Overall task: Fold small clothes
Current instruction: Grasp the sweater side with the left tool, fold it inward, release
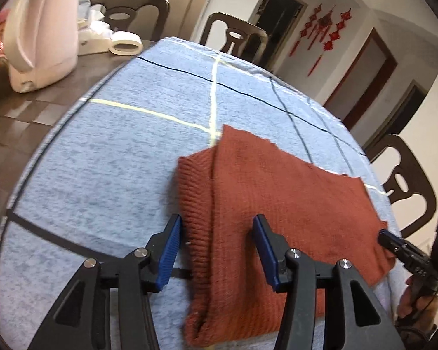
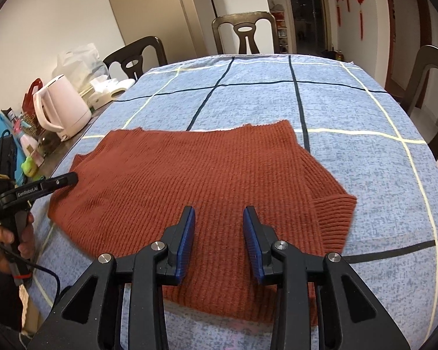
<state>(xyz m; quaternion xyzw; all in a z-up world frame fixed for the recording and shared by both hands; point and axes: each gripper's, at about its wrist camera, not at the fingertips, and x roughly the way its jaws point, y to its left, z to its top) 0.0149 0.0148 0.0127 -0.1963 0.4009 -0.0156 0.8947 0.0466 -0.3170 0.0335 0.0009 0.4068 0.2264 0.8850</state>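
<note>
Item: rust sweater (image 2: 189, 180), flat on the surface (image 2: 365, 233), long axis across frame, cuff lower right. My jaws: both parted, empty.

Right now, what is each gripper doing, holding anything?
Left gripper: open, holding nothing, above the rust sweater.
Right gripper: open, holding nothing, over the sweater.

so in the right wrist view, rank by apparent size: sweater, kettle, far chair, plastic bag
1. sweater, by far the largest
2. kettle
3. far chair and plastic bag look about alike; both sit farther back and are partly hidden, so unranked.
</note>
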